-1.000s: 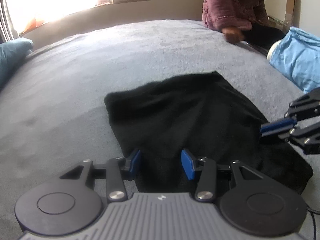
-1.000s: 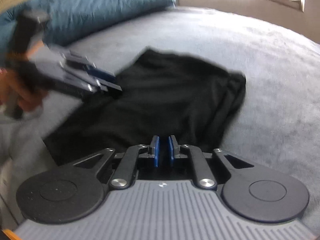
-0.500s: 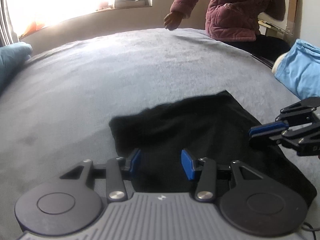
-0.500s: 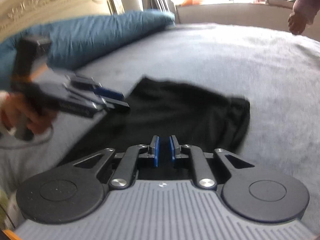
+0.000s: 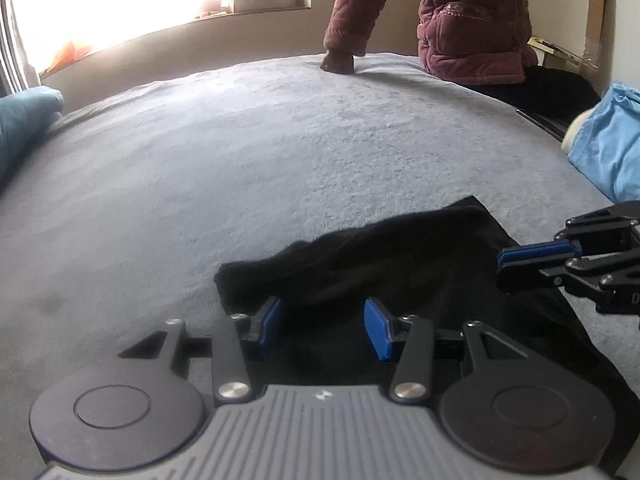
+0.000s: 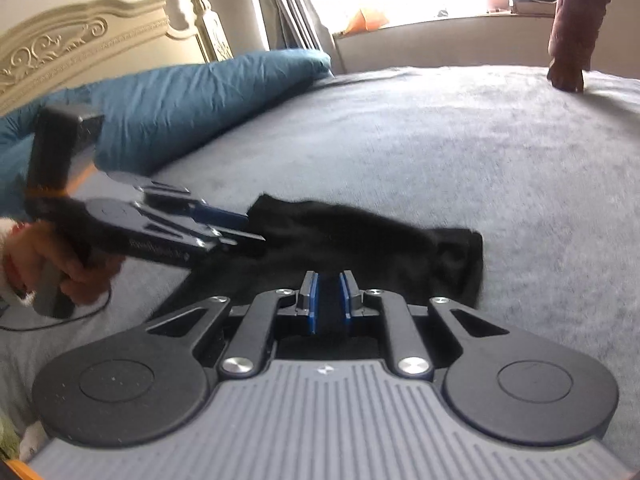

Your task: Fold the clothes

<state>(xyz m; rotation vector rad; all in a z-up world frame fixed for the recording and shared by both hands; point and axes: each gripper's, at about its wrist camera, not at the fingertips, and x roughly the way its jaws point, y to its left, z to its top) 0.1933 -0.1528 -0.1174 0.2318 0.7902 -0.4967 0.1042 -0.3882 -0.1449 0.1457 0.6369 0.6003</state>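
The left gripper (image 5: 324,326) has its jaws partly apart. The black cloth (image 5: 400,280) runs under and between them, but I cannot tell if the blue pads (image 5: 269,322) press on it. The right gripper (image 6: 329,302) has its jaws almost together, with only a thin gap. Black cloth (image 6: 360,236) shows in that gap, so they seem to pinch its near edge.

A second ago the cloth lay farther out and looked wider and flatter. Now it sits closer to both grippers and is more bunched up, with a hump across the middle. The person in the pink coat (image 5: 460,20) had a hand near their side then. Now the hand (image 5: 338,62) presses on the far edge of the bed (image 5: 240,152).

The cloth lies on the grey bed, right in front of both grippers. In the left view the right gripper (image 5: 506,266) sits at the cloth's right edge. In the right view the left gripper (image 6: 250,228) touches its left end. A blue pillow (image 6: 192,96) lies well behind.
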